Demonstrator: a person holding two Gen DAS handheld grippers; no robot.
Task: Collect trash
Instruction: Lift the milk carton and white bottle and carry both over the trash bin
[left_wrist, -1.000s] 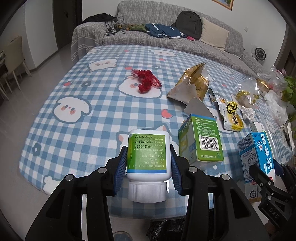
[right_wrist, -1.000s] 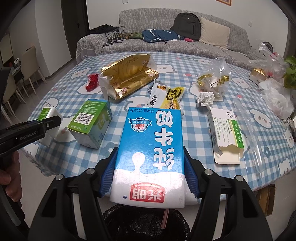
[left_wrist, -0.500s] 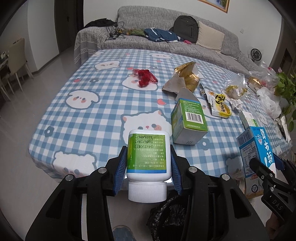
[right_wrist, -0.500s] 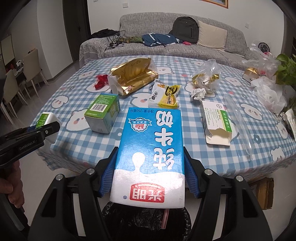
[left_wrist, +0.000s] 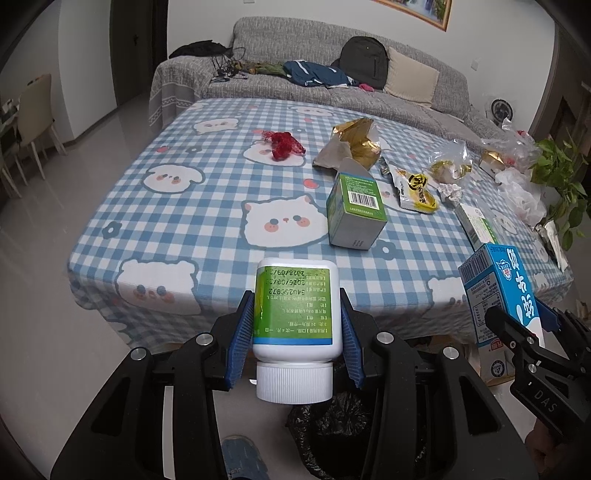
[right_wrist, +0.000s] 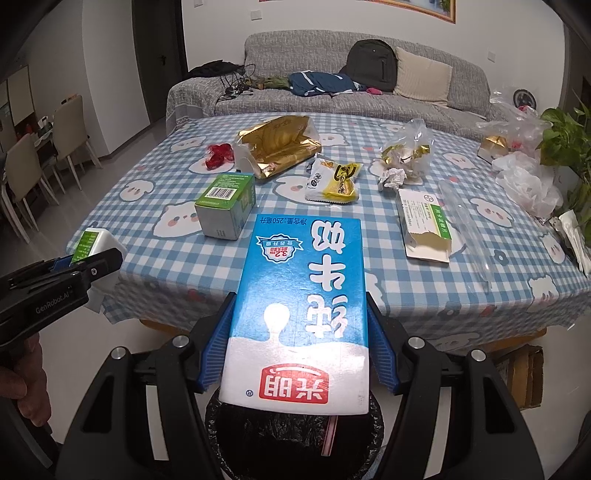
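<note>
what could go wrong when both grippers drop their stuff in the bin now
The left gripper holds the pill bottle near the black-lined bin's rim rather than over its middle, so it may bounce out onto the floor. The milk carton in the right gripper sits above the bin, but the grippers are close and could bump.

We see the right gripper (right_wrist: 299, 332) clamping a blue milk carton (right_wrist: 301, 310) between its blue pads (right_wrist: 214, 354), above a black-lined trash bin (right_wrist: 291, 439). At the left, the left gripper (right_wrist: 79, 266) grips a white bottle (right_wrist: 92, 243). On the checkered tablecloth (right_wrist: 406, 284) lie a green box (right_wrist: 227, 205), a yellow snack packet (right_wrist: 338, 179) and a gold bag (right_wrist: 277, 142).
</note>
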